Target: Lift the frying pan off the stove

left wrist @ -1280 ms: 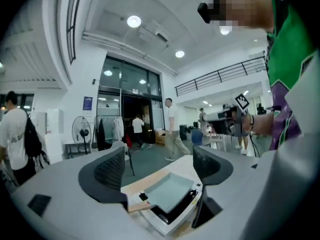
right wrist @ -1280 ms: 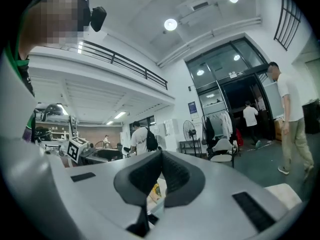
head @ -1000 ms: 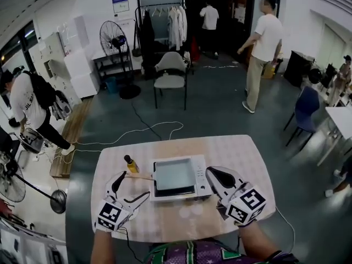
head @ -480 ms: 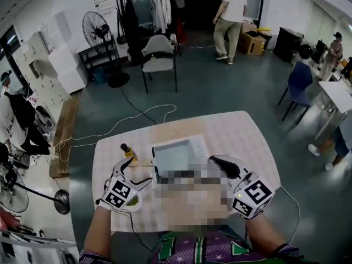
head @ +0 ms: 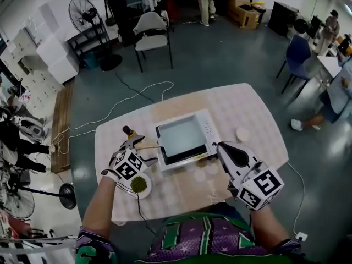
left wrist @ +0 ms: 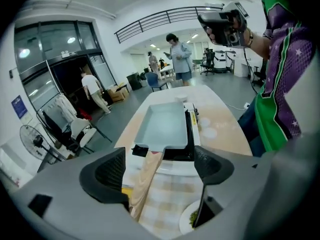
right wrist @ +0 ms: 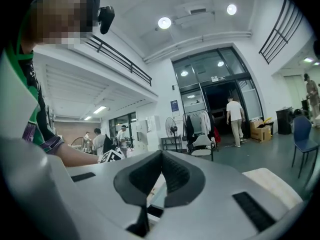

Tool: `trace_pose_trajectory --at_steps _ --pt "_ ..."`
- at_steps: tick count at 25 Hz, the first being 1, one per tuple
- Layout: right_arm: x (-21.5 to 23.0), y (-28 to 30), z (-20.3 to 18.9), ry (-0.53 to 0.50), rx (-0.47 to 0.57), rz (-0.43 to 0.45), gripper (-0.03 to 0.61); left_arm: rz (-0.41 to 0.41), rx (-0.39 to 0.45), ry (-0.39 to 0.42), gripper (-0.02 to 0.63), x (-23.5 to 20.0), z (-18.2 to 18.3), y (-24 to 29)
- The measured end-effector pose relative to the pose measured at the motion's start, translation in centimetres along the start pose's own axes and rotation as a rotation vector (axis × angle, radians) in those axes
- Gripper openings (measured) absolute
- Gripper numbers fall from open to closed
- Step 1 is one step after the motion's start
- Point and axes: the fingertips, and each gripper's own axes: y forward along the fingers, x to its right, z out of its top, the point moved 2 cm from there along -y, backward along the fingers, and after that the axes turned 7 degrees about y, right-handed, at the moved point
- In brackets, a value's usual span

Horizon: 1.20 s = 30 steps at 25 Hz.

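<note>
A square grey frying pan [head: 180, 136] sits on a white stove [head: 209, 130] mid-table, its wooden handle [head: 149, 144] pointing left. My left gripper [head: 137, 143] is at the end of that handle. In the left gripper view the pan [left wrist: 162, 126] lies ahead and the handle [left wrist: 147, 176] runs between the open jaws of my left gripper [left wrist: 160, 170], closer to the left pad [left wrist: 107, 173]. My right gripper [head: 223, 147] hovers off the stove's right side. In its own view my right gripper [right wrist: 161, 171] is shut with nothing in it and looks level across the room.
A small bottle [head: 127, 131] stands just beyond the left gripper. A white plate of green bits [head: 139, 185] lies near the table's front left. A small white dish [head: 242, 133] sits right of the stove. Cables trail off the table's left side.
My left gripper has moved forward and right until its open jaws straddle the pan handle. The head view has tilted down, bringing the green plate into sight. The right gripper stays shut beside the stove.
</note>
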Motion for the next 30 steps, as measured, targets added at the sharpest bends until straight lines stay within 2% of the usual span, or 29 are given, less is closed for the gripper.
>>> trace_pose_trajectory --at_steps 8,17,22,30 --pt "2.7 2.3 -5.8 0.001 -0.049 -0.049 0.009 -0.122 -0.077 0.016 0.449 -1.6 -4.8 8.6" --pt "6.3 3.0 -4.9 0.029 -0.061 -0.037 0.009 -0.232 -0.221 0.062 0.448 -2.7 -6.0 12.4" --pt "8.0 2.8 -6.4 0.052 -0.085 -0.045 0.009 -0.290 -0.267 0.085 0.448 -2.6 -6.4 15.0" --pt "9.9 2.0 -8.5 0.081 -0.109 -0.089 0.009 -0.456 -0.341 0.090 0.448 -1.0 -7.0 17.7"
